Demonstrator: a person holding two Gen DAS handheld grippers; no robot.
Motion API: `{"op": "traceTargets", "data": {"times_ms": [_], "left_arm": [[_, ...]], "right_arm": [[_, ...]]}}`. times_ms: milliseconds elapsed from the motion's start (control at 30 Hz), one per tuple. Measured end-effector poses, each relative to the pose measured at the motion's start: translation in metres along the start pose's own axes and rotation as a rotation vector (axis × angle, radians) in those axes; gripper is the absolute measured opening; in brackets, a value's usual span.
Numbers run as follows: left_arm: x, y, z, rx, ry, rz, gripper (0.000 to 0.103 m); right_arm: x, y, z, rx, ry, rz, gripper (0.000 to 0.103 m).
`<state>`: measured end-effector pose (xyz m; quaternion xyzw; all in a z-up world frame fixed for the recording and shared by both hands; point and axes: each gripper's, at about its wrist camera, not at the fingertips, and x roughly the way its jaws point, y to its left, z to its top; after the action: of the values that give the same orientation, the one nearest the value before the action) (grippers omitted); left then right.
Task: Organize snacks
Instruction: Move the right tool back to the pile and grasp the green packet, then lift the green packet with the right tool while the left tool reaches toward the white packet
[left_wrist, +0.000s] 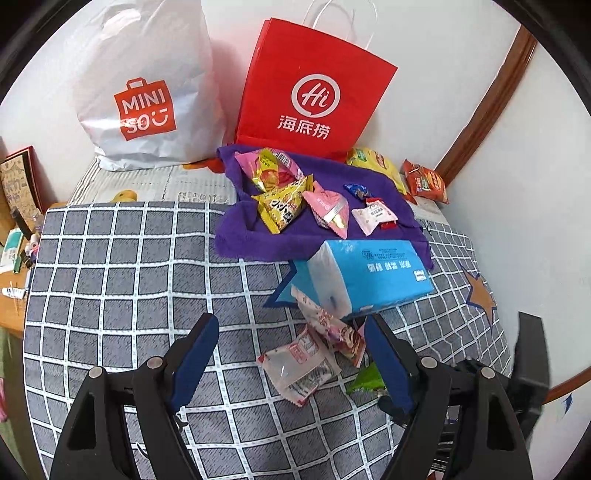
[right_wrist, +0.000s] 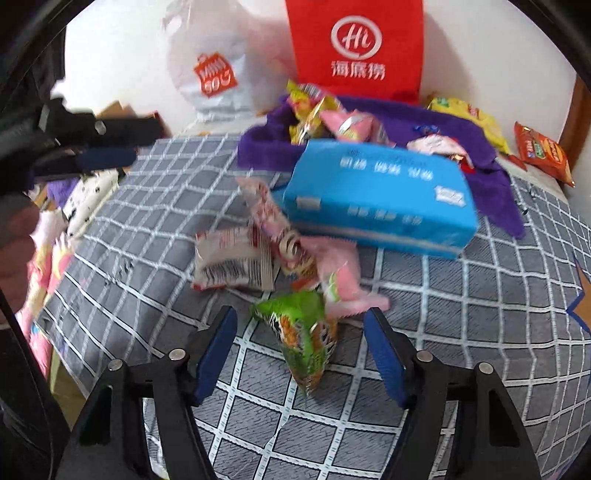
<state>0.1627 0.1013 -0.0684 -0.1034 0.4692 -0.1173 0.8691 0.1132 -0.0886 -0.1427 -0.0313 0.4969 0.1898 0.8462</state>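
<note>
Two shopping bags stand at the back against the wall: plastic bag (left_wrist: 144, 99) left, paper bag (left_wrist: 314, 92) right. A towel (left_wrist: 321, 229) lies in front of the paper bag with several snack packets (left_wrist: 284, 199) on it. Two more packets (left_wrist: 424, 181) lie right of the towel, near the wall. Tissue pack (left_wrist: 369, 277) sits at the towel's near edge, overlapping it. In front of the tissue pack, loose packets (right_wrist: 258, 254) on the checked cloth (left_wrist: 129, 266); nearest, one packet (right_wrist: 306, 347) lies between the right hand-held gripper (right_wrist: 301, 354) fingers, not touching them.

Wall: you face a plain white wall (left_wrist: 443, 55), evenly lit.
Trim: a curved brown wooden moulding (left_wrist: 491, 99) runs up it at your right.
Bed cover: a grey checked sheet (left_wrist: 129, 277) with white grid lines.
Side furniture: a cluttered wooden desk (left_wrist: 11, 306) at your left edge.
</note>
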Motion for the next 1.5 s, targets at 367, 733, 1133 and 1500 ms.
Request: {"op": "traceTargets", "data": {"times_ms": [367, 733, 1133, 1500], "left_arm": [[0.012, 0.006, -0.011, -0.006, 0.033, 0.015, 0.080], [0.054, 0.013, -0.021, -0.015, 0.104, 0.009, 0.080], [0.094, 0.006, -0.023, 0.024, 0.167, -0.041, 0.080], [0.109, -0.001, -0.024, 0.073, 0.178, -0.063, 0.080]], "right_arm": [[0.017, 0.003, -0.003, -0.024, -0.006, -0.029, 0.047], [-0.046, -0.004, -0.005, -0.053, -0.156, 0.040, 0.046], [-0.057, -0.094, 0.002, 0.145, -0.235, -0.202, 0.046], [-0.019, -0.143, -0.015, 0.308, -0.171, -0.269, 0.046]]}}
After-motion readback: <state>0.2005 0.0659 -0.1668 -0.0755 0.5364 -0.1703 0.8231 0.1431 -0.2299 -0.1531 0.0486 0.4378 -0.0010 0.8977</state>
